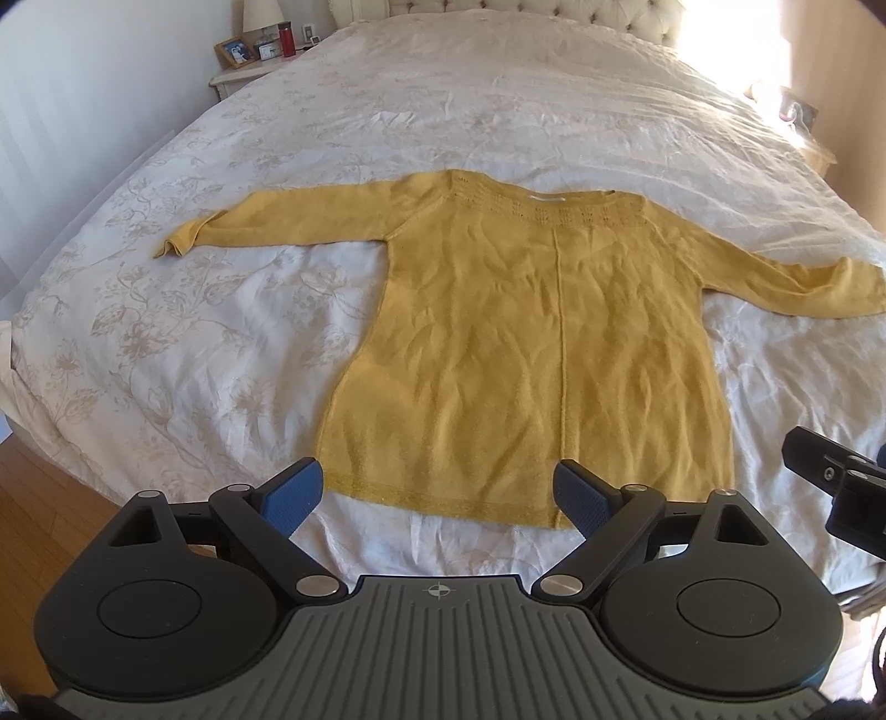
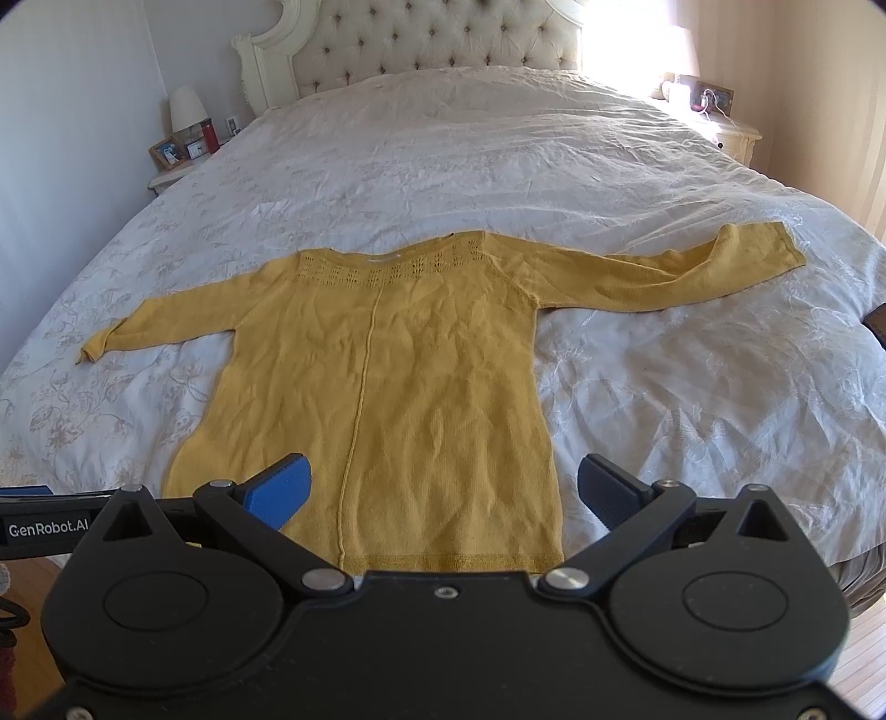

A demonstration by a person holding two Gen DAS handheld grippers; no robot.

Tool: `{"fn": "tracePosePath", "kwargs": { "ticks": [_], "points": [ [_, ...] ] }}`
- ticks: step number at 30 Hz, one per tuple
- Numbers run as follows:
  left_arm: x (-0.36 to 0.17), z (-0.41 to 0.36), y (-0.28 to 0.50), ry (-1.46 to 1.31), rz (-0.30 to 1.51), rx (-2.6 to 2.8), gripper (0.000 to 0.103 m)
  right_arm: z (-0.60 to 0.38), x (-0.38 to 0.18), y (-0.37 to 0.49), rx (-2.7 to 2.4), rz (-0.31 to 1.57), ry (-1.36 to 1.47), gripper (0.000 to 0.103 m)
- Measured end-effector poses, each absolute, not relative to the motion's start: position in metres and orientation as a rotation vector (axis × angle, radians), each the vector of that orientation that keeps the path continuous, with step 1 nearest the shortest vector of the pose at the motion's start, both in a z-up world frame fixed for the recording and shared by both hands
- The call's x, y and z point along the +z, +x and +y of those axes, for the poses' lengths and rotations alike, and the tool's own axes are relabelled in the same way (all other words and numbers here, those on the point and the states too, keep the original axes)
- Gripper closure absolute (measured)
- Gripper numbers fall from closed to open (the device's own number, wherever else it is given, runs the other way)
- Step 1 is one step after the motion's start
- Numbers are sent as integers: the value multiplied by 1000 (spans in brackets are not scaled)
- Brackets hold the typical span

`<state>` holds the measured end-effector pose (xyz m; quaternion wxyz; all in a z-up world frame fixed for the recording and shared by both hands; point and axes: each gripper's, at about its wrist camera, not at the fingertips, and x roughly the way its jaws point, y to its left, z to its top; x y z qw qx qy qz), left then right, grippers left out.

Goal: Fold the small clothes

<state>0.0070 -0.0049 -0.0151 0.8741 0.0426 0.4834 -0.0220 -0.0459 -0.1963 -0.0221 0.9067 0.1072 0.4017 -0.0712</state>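
A mustard-yellow long-sleeved knit sweater lies flat on the bed with both sleeves spread out and its hem toward me; it also shows in the right wrist view. My left gripper is open and empty, hovering just in front of the hem. My right gripper is open and empty, over the hem's right part. The right gripper's body shows at the right edge of the left wrist view. The left gripper's body shows at the left edge of the right wrist view.
The bed has a white floral cover and a tufted headboard. A nightstand with a lamp, frame and red bottle stands at the back left. Another nightstand stands at the back right. Wooden floor lies left of the bed.
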Motion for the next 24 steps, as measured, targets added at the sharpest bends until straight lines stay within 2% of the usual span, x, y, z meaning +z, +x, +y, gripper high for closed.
{"fn": "tracePosePath", "kwargs": {
  "ticks": [24],
  "points": [
    [-35,-9,51,101,1104,-21,12,-204,-43,-5,-129,934,272,1]
  ]
}}
